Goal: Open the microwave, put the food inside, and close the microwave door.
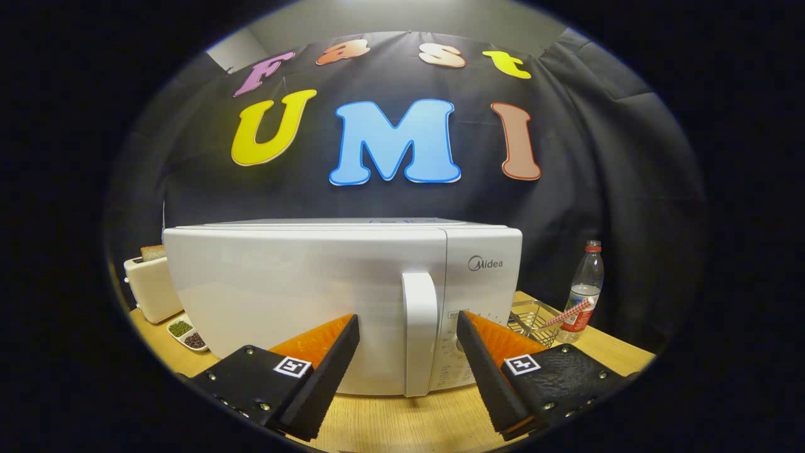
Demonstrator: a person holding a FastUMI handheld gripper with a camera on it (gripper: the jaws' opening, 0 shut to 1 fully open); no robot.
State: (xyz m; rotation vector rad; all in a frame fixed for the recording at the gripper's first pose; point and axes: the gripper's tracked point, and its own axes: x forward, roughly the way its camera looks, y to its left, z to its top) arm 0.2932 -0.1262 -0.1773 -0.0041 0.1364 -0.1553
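The white microwave (343,296) is seen standing on the wooden table (409,421), its door closed and its upright handle (419,333) just ahead of the gripper (407,327). The fingers are spread wide with nothing held, the handle framed between them, seemingly untouched. To the left a toaster (151,286) and a small dish (187,333) are set; to the right, a wire basket (531,321) and a water bottle (582,292).

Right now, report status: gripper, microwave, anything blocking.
Gripper open, fingers straddling the door handle, not touching. Microwave door shut, food not loaded. Nothing between fingers and handle; wire basket and water bottle off to the side.
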